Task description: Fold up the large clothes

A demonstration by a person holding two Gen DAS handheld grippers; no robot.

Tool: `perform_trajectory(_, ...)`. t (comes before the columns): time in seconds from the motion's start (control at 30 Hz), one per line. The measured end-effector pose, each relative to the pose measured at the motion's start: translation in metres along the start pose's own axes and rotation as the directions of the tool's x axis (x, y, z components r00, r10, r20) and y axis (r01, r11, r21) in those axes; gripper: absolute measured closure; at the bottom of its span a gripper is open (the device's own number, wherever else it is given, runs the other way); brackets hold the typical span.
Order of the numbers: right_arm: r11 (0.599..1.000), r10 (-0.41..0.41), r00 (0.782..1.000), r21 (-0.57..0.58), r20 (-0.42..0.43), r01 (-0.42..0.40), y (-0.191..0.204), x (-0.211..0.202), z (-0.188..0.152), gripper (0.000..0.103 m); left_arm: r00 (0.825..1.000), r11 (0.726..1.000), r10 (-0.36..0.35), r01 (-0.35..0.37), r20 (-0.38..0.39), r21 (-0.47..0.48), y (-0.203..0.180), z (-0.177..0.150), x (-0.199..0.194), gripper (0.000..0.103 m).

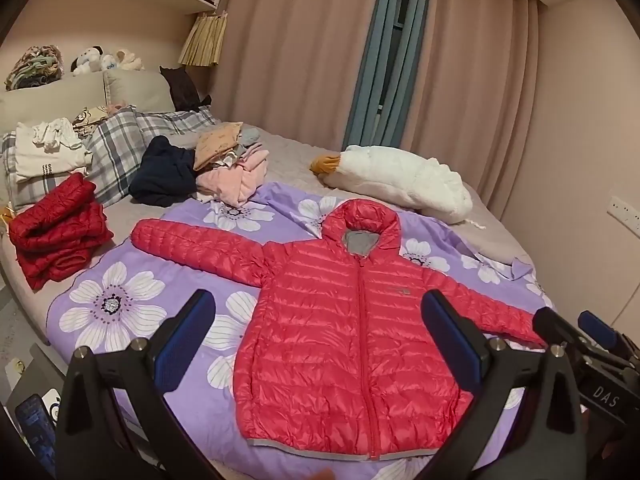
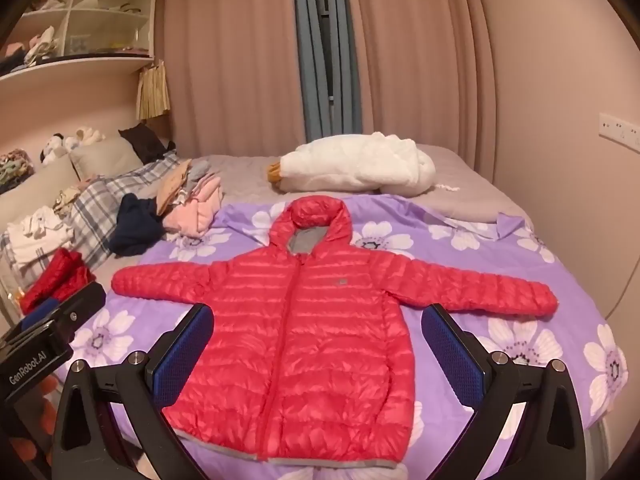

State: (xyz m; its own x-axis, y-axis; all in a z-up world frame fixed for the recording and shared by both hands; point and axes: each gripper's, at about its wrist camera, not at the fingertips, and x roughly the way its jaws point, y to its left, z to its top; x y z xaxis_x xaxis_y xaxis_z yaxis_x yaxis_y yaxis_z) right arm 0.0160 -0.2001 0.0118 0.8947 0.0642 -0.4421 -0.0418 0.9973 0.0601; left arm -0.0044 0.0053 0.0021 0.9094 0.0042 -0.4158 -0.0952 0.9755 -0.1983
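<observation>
A red hooded puffer jacket lies flat, front up and zipped, sleeves spread out, on a purple flowered sheet on the bed. It also shows in the right wrist view. My left gripper is open and empty, held above the jacket's lower half. My right gripper is open and empty, also above the jacket's body. The right gripper shows at the right edge of the left wrist view, and the left gripper at the left edge of the right wrist view.
Folded red jackets are stacked at the left of the bed. A heap of dark and pink clothes and plaid pillows lie behind. A white plush goose lies at the far side. Curtains hang behind the bed.
</observation>
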Motion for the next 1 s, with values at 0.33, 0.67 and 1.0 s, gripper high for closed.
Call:
perform_trajectory(0.33,1.0,-0.013,1.0,-0.017,0.01,0.013,0.003,0.002,0.001,0.0,1.0,1.0,-0.012,0.012,-0.003,0.006,-0.004,-0.001,0.003,0.0)
perform_trajectory(0.67,1.0,-0.006,1.0,-0.001,0.01,0.007,0.001,0.005,-0.003,0.0,1.0,1.0,-0.011,0.011,-0.029,0.012,-0.008,-0.002,0.012,0.0)
perform_trajectory(1.0,0.999,-0.014,1.0,0.029,0.011,0.014,-0.01,0.005,-0.006,0.0,0.999,1.0,0.003,-0.001,-0.054,0.031,-0.016,-0.004,0.019,0.001)
